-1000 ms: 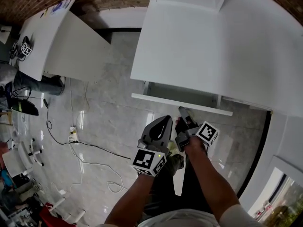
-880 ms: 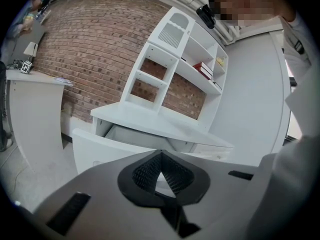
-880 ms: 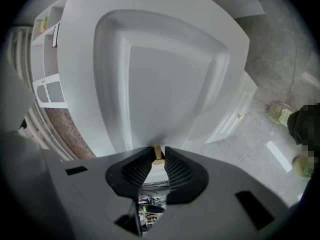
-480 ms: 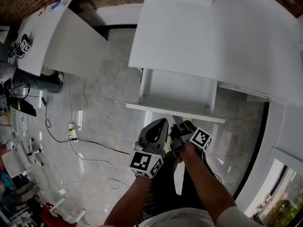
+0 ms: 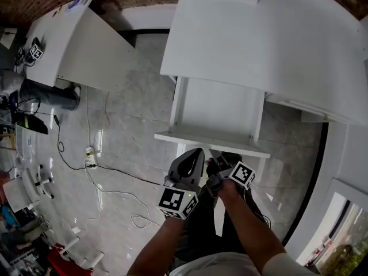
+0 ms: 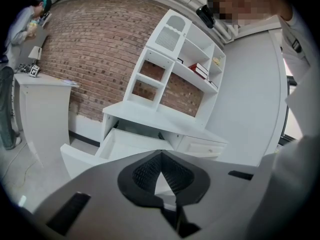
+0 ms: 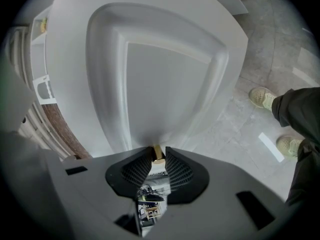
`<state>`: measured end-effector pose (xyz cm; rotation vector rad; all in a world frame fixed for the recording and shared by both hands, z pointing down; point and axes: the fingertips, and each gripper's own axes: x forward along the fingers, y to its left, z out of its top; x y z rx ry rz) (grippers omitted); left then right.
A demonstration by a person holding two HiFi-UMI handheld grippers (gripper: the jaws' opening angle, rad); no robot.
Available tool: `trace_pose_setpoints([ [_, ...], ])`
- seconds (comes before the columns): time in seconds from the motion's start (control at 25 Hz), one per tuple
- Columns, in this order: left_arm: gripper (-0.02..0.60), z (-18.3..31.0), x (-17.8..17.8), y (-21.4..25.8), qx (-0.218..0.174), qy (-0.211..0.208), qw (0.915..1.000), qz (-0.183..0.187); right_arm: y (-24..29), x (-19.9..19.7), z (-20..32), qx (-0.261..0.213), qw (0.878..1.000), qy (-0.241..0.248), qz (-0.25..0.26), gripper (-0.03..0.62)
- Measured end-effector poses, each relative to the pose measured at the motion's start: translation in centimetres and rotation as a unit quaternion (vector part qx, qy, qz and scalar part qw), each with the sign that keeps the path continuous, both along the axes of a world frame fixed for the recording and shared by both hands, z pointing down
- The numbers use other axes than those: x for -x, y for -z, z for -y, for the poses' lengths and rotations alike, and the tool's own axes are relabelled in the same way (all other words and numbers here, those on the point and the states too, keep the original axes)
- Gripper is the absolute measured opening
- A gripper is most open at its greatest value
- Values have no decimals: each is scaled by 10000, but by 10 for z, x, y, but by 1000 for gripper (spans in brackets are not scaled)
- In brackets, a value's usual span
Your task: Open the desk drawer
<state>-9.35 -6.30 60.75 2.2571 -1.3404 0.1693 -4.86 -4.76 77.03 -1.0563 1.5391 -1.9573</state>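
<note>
The white desk [image 5: 270,45] has its wide drawer [image 5: 215,111] pulled well out, and the inside shows bare. Its front panel [image 5: 210,144] faces me. My right gripper [image 5: 213,158] is at the middle of that panel. In the right gripper view the panel [image 7: 160,74] fills the frame and the right gripper [image 7: 158,159] is shut on the small brass knob [image 7: 158,153]. My left gripper [image 5: 194,155] hangs just left of it, below the panel, holding nothing. In the left gripper view the left gripper [image 6: 161,155] has its tips together, and the open drawer [image 6: 125,144] lies ahead.
A shelf unit [image 6: 175,59] stands on the desk against a brick wall. A smaller shut drawer [image 6: 202,146] is to the right of the open one. A second white desk [image 5: 75,45] stands to the left, with cables [image 5: 109,177] on the tiled floor. My shoes [image 7: 262,98] are below the drawer.
The drawer has slid out toward me from nearly shut to well open. Both grippers have moved back toward my body, the right one still on the knob.
</note>
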Motion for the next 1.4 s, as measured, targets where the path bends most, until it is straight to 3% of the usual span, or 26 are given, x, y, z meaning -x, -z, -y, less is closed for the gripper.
trace_pose_setpoints([
  [0.52, 12, -11, 3, 18, -53, 49, 10000, 54, 3, 3, -28, 234, 9996, 170, 75, 81],
  [0.8, 12, -12, -4, 34, -180, -29, 9998, 9, 28, 0, -49, 208, 9979, 604, -108, 74],
  [1.12, 12, -11, 3, 86, -368, 25, 9993, -30, 124, 15, -46, -563, 9868, 1498, -239, 49],
  [1.24, 12, -7, 10, 115, -490, 85, 9988, -18, 175, 20, -27, -999, 9843, 1457, 28, 38],
  [1.4, 12, -1, 15, 149, -667, 108, 9977, -12, 220, 15, -2, -1303, 9810, 1434, -122, 29],
])
